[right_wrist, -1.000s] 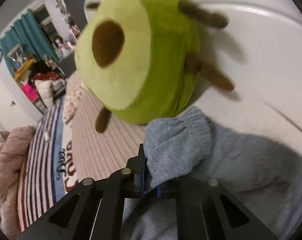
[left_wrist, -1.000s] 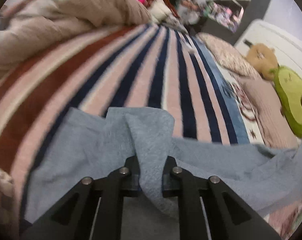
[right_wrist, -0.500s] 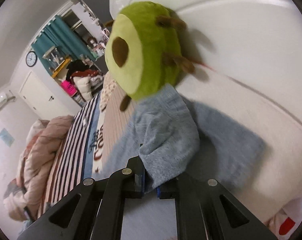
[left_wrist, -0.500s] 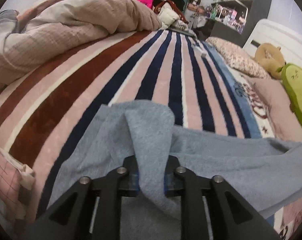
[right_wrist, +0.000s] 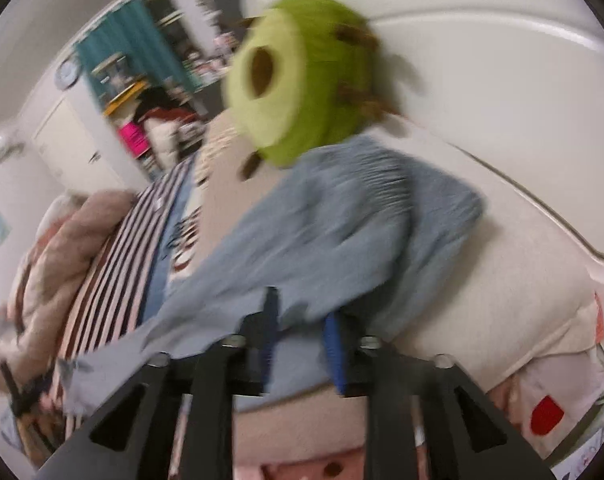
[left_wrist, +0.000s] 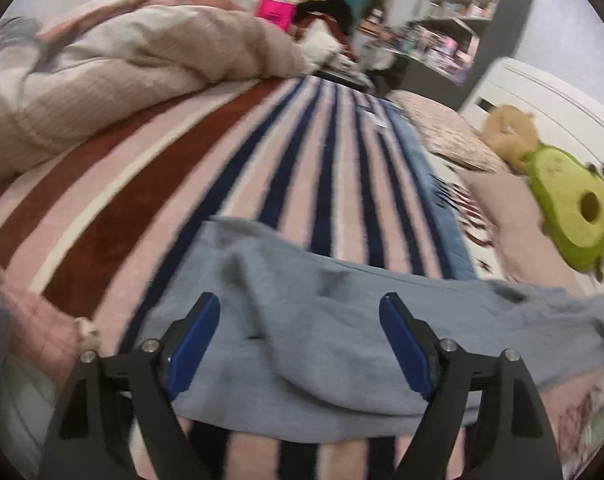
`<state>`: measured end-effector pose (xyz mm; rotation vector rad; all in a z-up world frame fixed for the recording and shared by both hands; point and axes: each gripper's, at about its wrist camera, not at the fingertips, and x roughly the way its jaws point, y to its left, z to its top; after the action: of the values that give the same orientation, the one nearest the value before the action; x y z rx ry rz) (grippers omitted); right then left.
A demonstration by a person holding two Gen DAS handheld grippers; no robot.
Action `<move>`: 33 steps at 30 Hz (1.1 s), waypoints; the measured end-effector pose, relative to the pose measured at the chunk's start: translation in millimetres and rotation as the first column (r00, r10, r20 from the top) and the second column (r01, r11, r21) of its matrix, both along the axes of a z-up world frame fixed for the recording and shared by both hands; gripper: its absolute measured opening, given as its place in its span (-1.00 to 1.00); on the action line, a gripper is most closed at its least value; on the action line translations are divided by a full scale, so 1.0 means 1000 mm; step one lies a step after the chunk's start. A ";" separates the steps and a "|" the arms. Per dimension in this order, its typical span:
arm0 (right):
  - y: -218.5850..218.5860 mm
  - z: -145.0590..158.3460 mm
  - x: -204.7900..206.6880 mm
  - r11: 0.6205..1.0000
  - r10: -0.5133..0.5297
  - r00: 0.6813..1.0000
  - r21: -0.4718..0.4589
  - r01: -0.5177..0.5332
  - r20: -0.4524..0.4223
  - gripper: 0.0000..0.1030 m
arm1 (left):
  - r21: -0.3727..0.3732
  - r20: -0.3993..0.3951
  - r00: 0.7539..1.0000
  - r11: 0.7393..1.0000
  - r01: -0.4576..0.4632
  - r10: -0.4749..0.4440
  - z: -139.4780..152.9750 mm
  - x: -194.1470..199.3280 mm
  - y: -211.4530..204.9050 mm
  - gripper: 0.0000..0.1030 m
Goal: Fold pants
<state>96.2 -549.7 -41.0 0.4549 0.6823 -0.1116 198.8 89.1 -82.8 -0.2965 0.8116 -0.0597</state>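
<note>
The light blue pants (left_wrist: 342,312) lie spread across a striped blanket (left_wrist: 221,168) on the bed. My left gripper (left_wrist: 299,320) hovers just over them, its jaws opening wide. Its blue pads (left_wrist: 193,340) are clear of the cloth, and a raised crease lies between them. In the right wrist view the pants' gathered waistband end (right_wrist: 362,208) rests on a cream pillow below a green avocado plush (right_wrist: 302,92). My right gripper (right_wrist: 302,336) is at the near edge of that cloth with its jaws opening. Fabric sits loosely between its pads.
A bunched beige duvet (left_wrist: 121,68) fills the bed's far left. A brown plush (left_wrist: 510,132) and the avocado plush (left_wrist: 574,216) lean on the white headboard (right_wrist: 502,80). Cluttered shelves (left_wrist: 454,32) stand beyond the bed.
Both grippers have let go of the pants fold they pinched; the left jaws now stand wide apart, the right slightly apart. The cloth has dropped flat, and the right view has swung back from the plush.
</note>
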 end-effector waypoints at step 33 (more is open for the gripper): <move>0.314 -0.120 0.167 0.406 0.765 0.428 -0.157 -0.900 -0.482 -0.12 | -0.043 -0.123 0.956 0.964 0.264 -0.267 -0.043 0.001 -0.059 0.53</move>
<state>262.9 -235.6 -160.6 -0.3894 1.1475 0.6857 200.0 30.5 -125.5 -0.2153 0.9757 -0.3062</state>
